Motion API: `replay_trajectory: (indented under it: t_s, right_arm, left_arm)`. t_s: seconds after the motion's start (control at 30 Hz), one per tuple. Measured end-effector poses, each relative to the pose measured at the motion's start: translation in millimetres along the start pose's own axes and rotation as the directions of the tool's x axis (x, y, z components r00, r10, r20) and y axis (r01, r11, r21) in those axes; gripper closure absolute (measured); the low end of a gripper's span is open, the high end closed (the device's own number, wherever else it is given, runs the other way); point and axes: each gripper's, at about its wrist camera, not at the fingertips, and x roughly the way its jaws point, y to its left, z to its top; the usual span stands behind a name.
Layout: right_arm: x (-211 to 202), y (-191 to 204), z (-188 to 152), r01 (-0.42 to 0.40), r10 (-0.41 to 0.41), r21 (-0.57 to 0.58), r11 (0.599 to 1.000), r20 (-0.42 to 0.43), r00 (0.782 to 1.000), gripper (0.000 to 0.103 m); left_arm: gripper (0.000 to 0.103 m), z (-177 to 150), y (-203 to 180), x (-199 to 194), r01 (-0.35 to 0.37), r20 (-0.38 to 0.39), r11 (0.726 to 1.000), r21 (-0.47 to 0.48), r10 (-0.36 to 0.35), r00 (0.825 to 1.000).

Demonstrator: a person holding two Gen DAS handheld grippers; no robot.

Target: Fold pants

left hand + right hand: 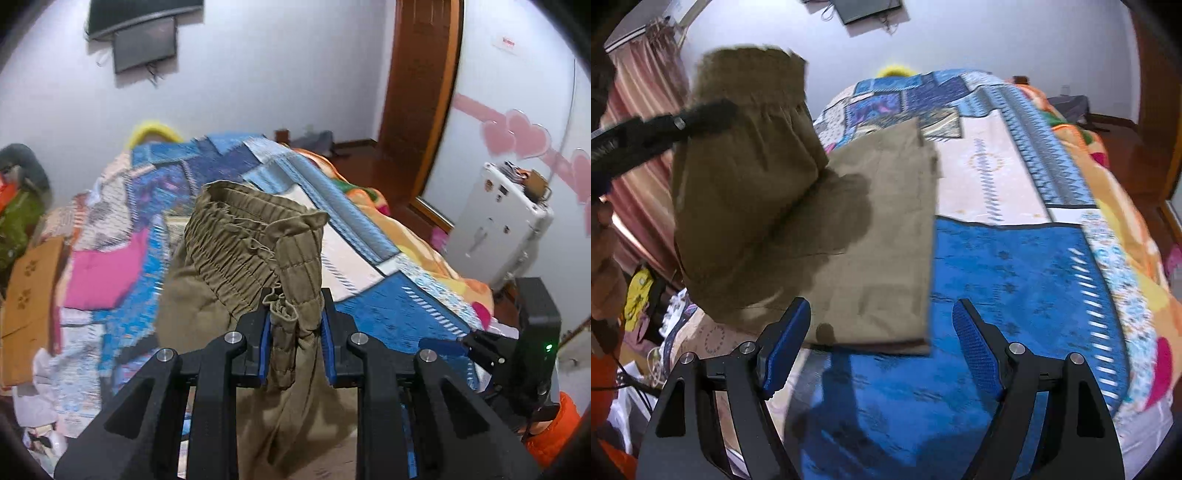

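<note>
Olive-green pants [871, 236] lie partly flat on the patchwork bedspread [1015, 266]. My left gripper [295, 317] is shut on the elastic waistband of the pants [251, 236] and holds that end lifted above the bed. In the right wrist view the left gripper [701, 118] shows as a blurred black shape at the upper left, with the raised waist end hanging from it over the flat part. My right gripper [879, 347] is open and empty, just in front of the near edge of the flat pants.
The bed fills the middle, with an orange blanket [1108, 177] along its right side. A white case [498, 229] stands by the wall right of the bed. Cardboard [29, 306] and clothes lie at the left. A wooden door [417, 74] is behind.
</note>
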Motion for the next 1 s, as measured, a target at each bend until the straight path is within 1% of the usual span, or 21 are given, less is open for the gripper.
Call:
replay_trajectory:
  t_s: [0.1,0.17,0.3,0.4,0.47,0.5,0.57,0.7,0.73,0.8,0.83,0.93,1.0]
  right_arm:
    - [-9.4,-10.7,-0.9,0.039,-0.039,0.02,0.999,0.017,0.999,0.026]
    - [-13.2,-19.9,-2.1,0.058,-0.059,0.04,0.998,0.021,0.998,0.026]
    - [-15.3,-31.5,-6.8,0.081,-0.082,0.068,0.994,0.014,0.997,0.026]
    - [-17.7,-34.8,-9.1,0.091,-0.092,0.072,0.993,0.015,0.996,0.026]
    - [-19.7,-35.1,-8.6,0.103,-0.104,0.068,0.992,0.02,0.994,0.026]
    - [-20.8,-34.9,-7.7,0.104,-0.106,0.067,0.992,0.021,0.994,0.026]
    - [-25.3,-33.1,-6.2,0.106,-0.108,0.066,0.992,0.031,0.994,0.026]
    - [-33.5,-26.8,4.5,0.089,-0.094,0.064,0.994,0.078,0.993,0.026]
    - [-34.5,-23.9,8.7,0.082,-0.087,0.061,0.995,0.09,0.992,0.026]
    - [-32.4,-19.6,15.6,0.069,-0.074,0.054,0.996,0.108,0.991,0.026]
    - [-30.1,-16.4,19.8,0.059,-0.065,0.049,0.997,0.117,0.991,0.026]
    - [-19.1,-10.3,27.2,0.037,-0.042,0.047,0.998,0.123,0.991,0.026]
    - [-6.5,-8.0,29.5,0.022,-0.028,0.054,0.998,0.113,0.993,0.026]
  left_arm:
    - [0.08,-2.6,-9.5,19.4,0.048,-0.046,0.999,-0.011,-0.048,0.998]
    - [0.08,-6.9,-15.7,34.5,0.076,-0.094,0.997,-0.019,-0.078,0.993]
    - [0.079,-19.4,-26.1,55.6,0.112,-0.178,0.994,-0.006,-0.111,0.978]
    - [0.068,-26.0,-32.6,58.6,0.139,-0.215,0.99,0.012,-0.133,0.968]
    - [0.051,-26.3,-35.3,53.5,0.156,-0.217,0.987,0.026,-0.146,0.965]
    - [0.048,-25.8,-35.9,46.0,0.162,-0.2,0.986,0.042,-0.15,0.968]
    - [0.037,-24.0,-33.7,32.8,0.137,-0.157,0.989,0.064,-0.125,0.98]
    - [0.029,-15.0,-7.6,11.9,0.049,-0.085,0.997,0.063,-0.043,0.995]
    - [0.026,-11.9,4.3,9.4,0.01,-0.07,0.998,0.055,-0.006,0.998]
    - [0.024,-7.4,24.7,8.5,-0.062,-0.055,0.997,0.041,0.064,0.996]
    - [0.024,-4.9,40.6,10.0,-0.106,-0.059,0.994,0.029,0.108,0.992]
    - [0.024,-0.6,75.6,18.8,-0.18,-0.083,0.984,0.004,0.18,0.98]
    - [0.024,2.0,93.5,28.2,-0.209,-0.106,0.978,-0.003,0.208,0.973]
